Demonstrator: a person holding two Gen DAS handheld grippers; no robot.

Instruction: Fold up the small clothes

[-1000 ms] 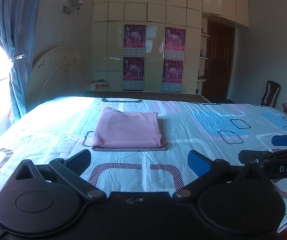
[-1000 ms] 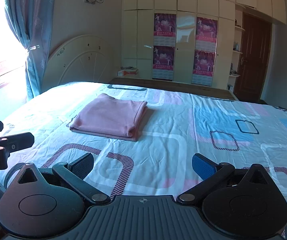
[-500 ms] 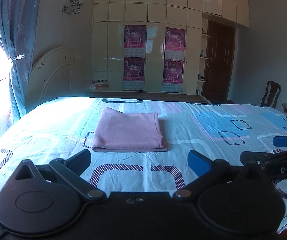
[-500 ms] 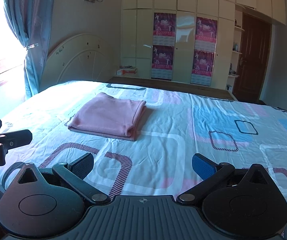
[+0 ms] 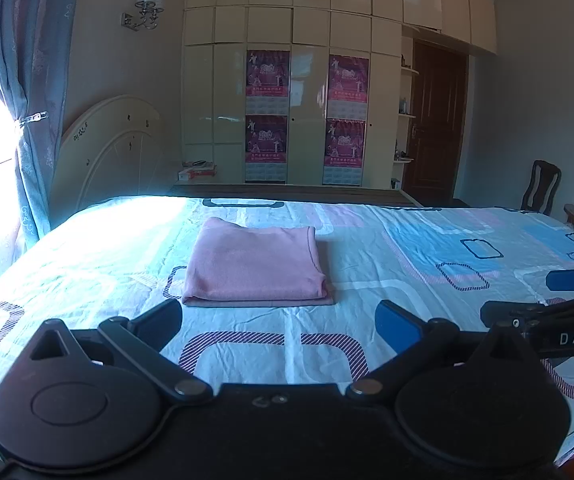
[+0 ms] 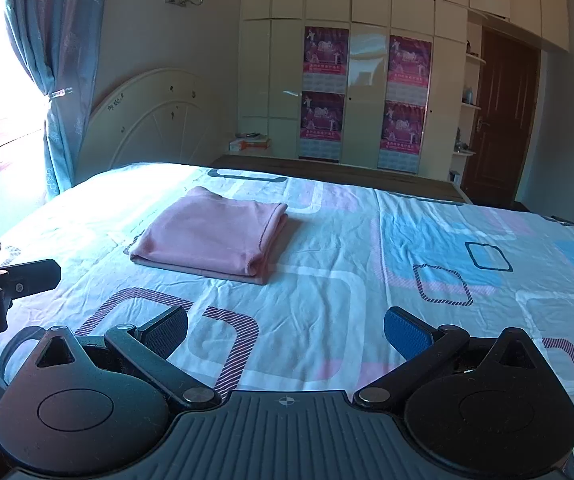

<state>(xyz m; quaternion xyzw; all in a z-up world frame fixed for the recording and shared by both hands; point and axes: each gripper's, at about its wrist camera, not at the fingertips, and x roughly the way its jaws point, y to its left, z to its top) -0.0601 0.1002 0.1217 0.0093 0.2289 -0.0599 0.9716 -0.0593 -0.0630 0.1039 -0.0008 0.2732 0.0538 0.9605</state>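
A big bed (image 5: 87,264) fills most of both views. Its sheet is white with blue, pink and striped squares. Behind the bed stands a tall cream wardrobe (image 5: 311,92) with four pink posters (image 5: 267,74) stuck on its doors. A round cream headboard (image 5: 115,148) leans by the wall, next to a blue curtain (image 5: 27,80) at the bright window. A dark brown door (image 5: 433,120) is on the right side of the room, and a dark chair (image 5: 541,186) sits near it.

The pink cloth (image 5: 253,266) lies flat on the bed, folded into a neat square with its layers stacked. Nothing is touching it.

The left gripper (image 5: 279,320) hangs low over the near part of the bed, just short of the cloth. Its two fingers are spread wide apart and hold nothing. The right gripper (image 6: 285,330) is beside it, farther from the cloth, and its fingers are wide apart and bare too. A small wall lamp (image 5: 145,10) hangs high up.
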